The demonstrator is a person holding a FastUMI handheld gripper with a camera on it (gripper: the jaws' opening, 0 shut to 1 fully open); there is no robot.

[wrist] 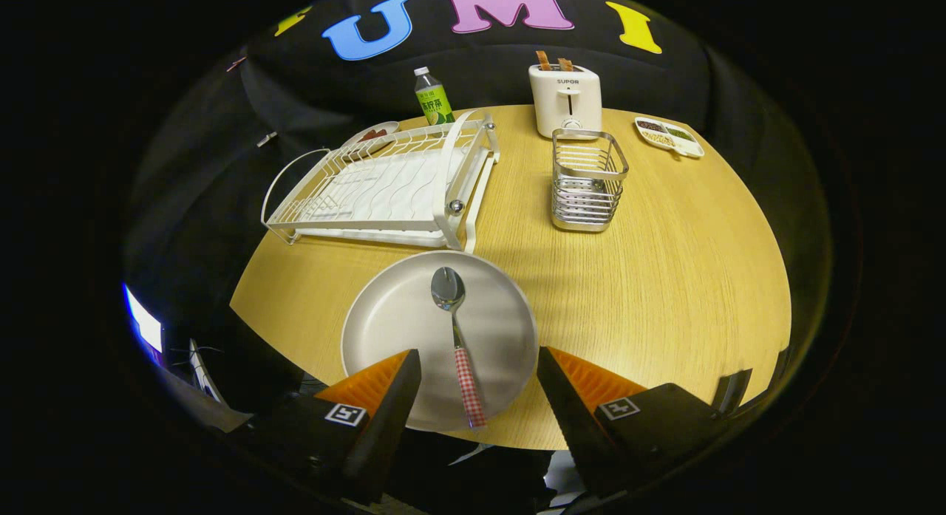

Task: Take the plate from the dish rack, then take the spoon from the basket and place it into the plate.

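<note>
Taking the plate [414,330] as landmark: the rack [384,186] stands beyond it to the left with no dish in it, the spoon [458,338] lies in the plate with its handle over the near rim, and the basket [587,179] sits beyond it to the right. The gripper [479,378] hangs spread, its 2 fingers flanking the handle without touching it. Both steps look done to me; the next move calls only for backing off without nudging the handle.

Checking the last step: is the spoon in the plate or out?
In: the spoon lies across the plate, between the open gripper fingers, untouched.
</note>
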